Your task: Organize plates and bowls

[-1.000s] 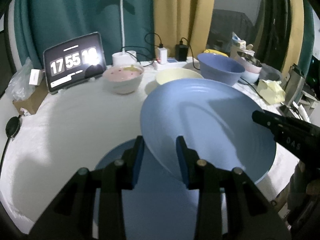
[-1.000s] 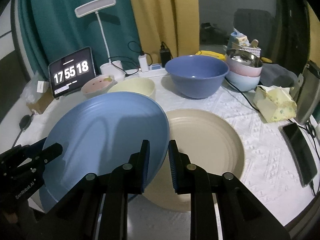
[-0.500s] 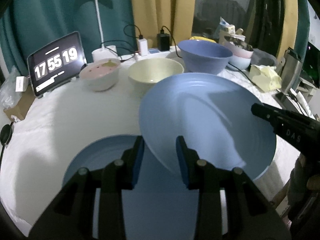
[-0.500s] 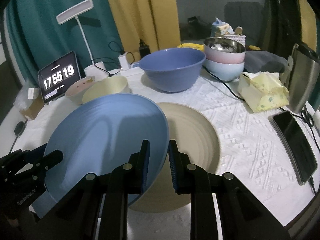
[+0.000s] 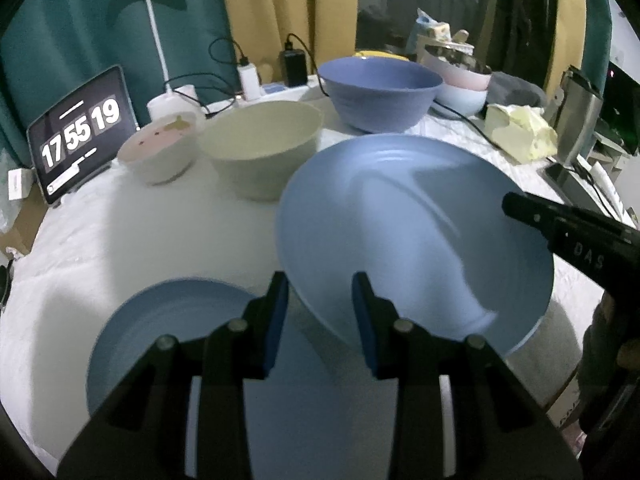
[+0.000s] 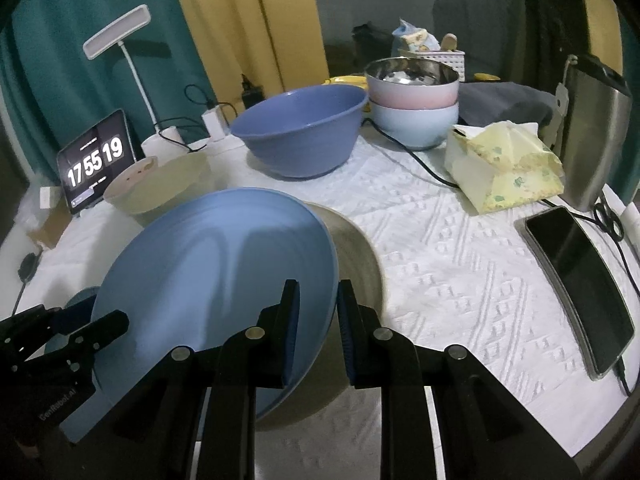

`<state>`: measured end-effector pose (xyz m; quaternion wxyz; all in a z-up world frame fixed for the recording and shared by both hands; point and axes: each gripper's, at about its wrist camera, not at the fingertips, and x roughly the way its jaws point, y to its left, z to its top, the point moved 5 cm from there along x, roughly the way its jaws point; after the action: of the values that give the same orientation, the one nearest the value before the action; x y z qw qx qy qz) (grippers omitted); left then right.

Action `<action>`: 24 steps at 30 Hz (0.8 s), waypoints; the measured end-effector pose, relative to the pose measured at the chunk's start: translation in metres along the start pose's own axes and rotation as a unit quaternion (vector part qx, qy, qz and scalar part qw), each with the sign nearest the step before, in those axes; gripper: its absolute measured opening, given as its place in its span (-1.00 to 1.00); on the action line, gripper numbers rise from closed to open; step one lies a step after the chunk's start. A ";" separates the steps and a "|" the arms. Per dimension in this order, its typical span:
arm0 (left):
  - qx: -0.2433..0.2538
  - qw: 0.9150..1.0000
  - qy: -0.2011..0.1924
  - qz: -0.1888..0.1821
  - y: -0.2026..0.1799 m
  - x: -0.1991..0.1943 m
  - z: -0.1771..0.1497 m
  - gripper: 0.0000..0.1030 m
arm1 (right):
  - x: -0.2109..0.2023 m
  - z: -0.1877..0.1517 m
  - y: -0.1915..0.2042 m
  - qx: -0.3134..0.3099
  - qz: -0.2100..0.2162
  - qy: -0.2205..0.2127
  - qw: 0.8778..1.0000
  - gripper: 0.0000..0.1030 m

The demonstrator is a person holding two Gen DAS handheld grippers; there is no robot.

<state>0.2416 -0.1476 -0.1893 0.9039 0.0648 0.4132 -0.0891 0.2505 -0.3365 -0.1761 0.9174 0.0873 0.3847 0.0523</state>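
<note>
A large light-blue plate (image 5: 400, 240) hangs tilted above the table, held by its rim from both sides. My left gripper (image 5: 320, 312) is shut on its near-left rim, and my right gripper (image 6: 319, 320) is shut on its right rim. Under the held plate (image 6: 216, 272) lies a beige plate (image 6: 360, 252), mostly hidden. A smaller blue plate (image 5: 160, 328) lies on the white cloth at the lower left. Behind stand a cream bowl (image 5: 260, 148), a pinkish bowl (image 5: 160, 152), a dark blue bowl (image 5: 376, 92) and a stack of pink and pale blue bowls (image 6: 412, 112).
A tablet clock (image 6: 96, 160) and a desk lamp (image 6: 120, 36) stand at the back left, with chargers and cables beside them. On the right are a tissue pack (image 6: 504, 168), a steel canister (image 6: 592, 136) and a phone (image 6: 580, 280). A cable (image 6: 416, 160) crosses the cloth.
Both grippers have carried the blue plate forward and lower, toward the bowls. It now covers more of the beige plate. More of the small blue plate shows at the left.
</note>
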 end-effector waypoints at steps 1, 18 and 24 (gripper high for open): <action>0.001 1.000 0.001 -0.001 -0.002 0.002 0.001 -0.34 | 0.001 0.000 -0.002 0.001 -0.001 0.001 1.000 -0.59; 0.006 0.999 0.029 -0.011 -0.012 0.026 0.004 -0.32 | 0.015 0.004 -0.020 0.011 -0.010 0.014 1.000 -0.58; 0.011 0.999 0.039 -0.024 -0.015 0.028 0.002 -0.31 | 0.017 0.005 -0.023 0.019 -0.019 0.017 0.999 -0.52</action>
<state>0.2580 -0.1659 -0.2100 0.8840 0.0678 0.4486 -0.1128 0.2669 -0.3567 -0.1892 0.9097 0.0970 0.4026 0.0291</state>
